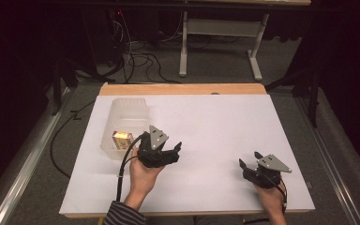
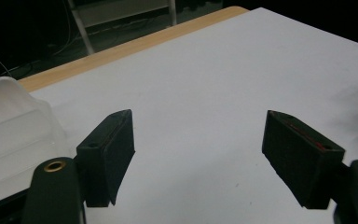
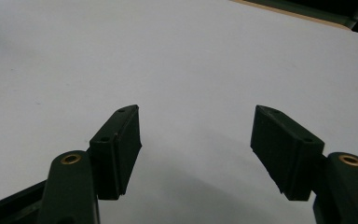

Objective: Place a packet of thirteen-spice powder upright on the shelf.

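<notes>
Left tool (image 1: 174,149) hovering wide, empty, beside clear plastic bin (image 1: 122,110); small yellow box (image 1: 122,138) lying inside, toward its left; right tool (image 1: 249,158) wide, farther off.

My left gripper (image 2: 198,154) has its two black jaws standing wide apart, with nothing between them but bare white table (image 2: 223,84). The inner faces of the pads (image 2: 116,149) show a thin reddish line (worn edge maybe, can't really tell). Off to the left sits a clear plastic container (image 2: 9,126), just beside my left jaw. The table's wooden edge (image 2: 135,44) runs across the top, with dark floor behind it.
</notes>
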`<state>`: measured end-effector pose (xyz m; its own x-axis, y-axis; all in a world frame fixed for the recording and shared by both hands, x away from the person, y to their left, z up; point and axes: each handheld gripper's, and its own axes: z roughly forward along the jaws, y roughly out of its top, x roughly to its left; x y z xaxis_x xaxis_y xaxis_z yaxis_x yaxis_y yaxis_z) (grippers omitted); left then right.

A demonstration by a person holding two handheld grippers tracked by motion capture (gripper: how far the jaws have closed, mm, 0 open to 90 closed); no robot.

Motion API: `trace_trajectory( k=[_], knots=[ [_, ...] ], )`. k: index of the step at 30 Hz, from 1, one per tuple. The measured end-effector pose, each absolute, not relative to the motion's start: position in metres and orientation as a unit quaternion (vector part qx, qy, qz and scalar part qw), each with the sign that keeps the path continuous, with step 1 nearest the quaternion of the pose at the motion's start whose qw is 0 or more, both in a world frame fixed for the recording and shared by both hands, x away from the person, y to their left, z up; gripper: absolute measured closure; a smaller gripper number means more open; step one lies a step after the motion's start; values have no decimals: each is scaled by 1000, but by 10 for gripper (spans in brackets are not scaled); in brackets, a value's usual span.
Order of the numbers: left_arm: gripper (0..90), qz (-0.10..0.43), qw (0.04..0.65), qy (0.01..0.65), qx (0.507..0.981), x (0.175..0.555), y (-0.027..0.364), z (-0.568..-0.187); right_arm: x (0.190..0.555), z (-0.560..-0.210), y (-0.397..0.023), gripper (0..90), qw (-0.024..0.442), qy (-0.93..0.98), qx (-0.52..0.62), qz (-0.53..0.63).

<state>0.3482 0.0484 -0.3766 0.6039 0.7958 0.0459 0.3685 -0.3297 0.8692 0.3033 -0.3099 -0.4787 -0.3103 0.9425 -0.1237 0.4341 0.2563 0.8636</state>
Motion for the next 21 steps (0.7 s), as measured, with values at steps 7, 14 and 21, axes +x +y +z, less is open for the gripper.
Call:
trace_trajectory(
  k=[7, 14, 21],
  knots=[
    [259, 237, 444, 369, 781, 348, 42, -378, 303, -479, -310, 335, 337, 715, 481, 378],
    [260, 227, 448, 367, 783, 349, 33, -382, 303, -479, -310, 335, 337, 716, 481, 378],
    [260, 220, 449, 364, 786, 350, 26, -386, 303, -479, -310, 335, 337, 715, 481, 378]
  ],
)
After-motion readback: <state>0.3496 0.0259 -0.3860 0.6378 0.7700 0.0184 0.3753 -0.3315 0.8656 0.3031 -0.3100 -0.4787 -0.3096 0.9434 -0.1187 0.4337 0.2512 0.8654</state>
